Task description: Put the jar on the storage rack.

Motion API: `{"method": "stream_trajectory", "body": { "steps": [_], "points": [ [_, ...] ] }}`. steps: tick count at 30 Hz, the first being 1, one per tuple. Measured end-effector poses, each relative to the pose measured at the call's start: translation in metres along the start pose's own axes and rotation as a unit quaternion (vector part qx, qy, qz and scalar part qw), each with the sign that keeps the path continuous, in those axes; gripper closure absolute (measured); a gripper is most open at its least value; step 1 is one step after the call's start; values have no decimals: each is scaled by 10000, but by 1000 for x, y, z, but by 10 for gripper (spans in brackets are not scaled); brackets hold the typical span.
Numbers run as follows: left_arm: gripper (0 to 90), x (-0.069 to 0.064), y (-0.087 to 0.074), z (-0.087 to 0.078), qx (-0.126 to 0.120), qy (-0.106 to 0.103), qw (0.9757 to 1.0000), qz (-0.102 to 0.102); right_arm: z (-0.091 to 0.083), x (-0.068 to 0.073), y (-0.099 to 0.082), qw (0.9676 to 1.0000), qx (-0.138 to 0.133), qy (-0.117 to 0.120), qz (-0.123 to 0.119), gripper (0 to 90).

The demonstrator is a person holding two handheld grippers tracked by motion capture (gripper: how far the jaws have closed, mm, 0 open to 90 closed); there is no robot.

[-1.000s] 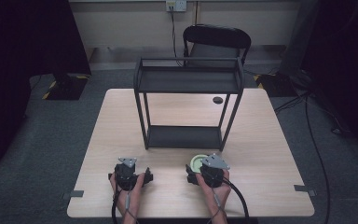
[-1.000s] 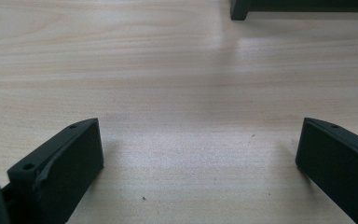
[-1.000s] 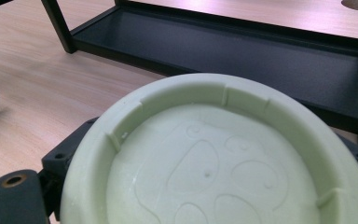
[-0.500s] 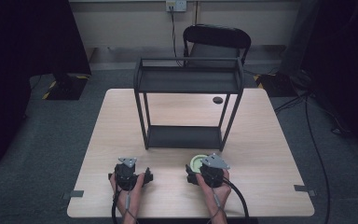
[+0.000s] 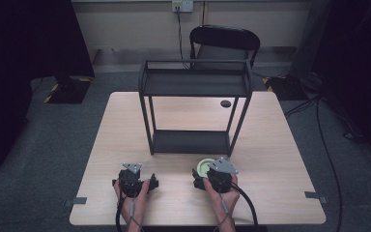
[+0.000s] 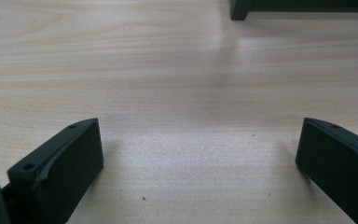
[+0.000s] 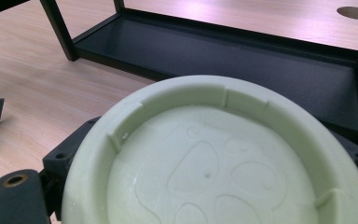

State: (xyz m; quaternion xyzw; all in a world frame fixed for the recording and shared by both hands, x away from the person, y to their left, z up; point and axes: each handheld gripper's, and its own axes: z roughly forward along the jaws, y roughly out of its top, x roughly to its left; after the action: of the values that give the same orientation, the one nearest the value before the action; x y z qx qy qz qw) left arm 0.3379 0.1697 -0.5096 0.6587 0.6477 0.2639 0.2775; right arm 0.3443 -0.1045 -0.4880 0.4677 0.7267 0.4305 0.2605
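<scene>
bench (image 5: 280, 145) is mostly bare wood. the black two-tier rack (image 5: 193, 87) stands mid-bench, lower tray just ahead of both grippers, a chair (image 5: 224, 41) behind the far edge.

right gripper (image 5: 211, 170) sits at the near edge, right of centre, jaws closed against the sides of a pale green round dish (image 7: 214, 158) (underside toward the camera, embossed paw-like pattern, notched rim). in the high view the dish (image 5: 204, 166) pokes out just short of the rack's front right leg.

left gripper (image 6: 200, 154) rests on the bench at the near left, jaws spread wide with nothing between them, just bare wood.

risks as i see them:
- grip is on a smooth curved rim, so the dish could pivot or squirt out if the hand tilts or eases off.
- rack leg and lower tray lip are close ahead; pushing straight forward could clip the dish on the frame and knock it loose or shove the rack.
- going for the top shelf, the upper rail is the snag point.
- the left gripper can't catch a drop from where it sits.
</scene>
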Motion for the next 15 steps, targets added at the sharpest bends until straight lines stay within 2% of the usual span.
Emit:
{"method": "stream_trajectory", "body": {
  "steps": [15],
  "points": [
    [2,0,0,0,0,-1,10000,2,2,0,11,10000,-14,6,-4,106]
  ]
}}
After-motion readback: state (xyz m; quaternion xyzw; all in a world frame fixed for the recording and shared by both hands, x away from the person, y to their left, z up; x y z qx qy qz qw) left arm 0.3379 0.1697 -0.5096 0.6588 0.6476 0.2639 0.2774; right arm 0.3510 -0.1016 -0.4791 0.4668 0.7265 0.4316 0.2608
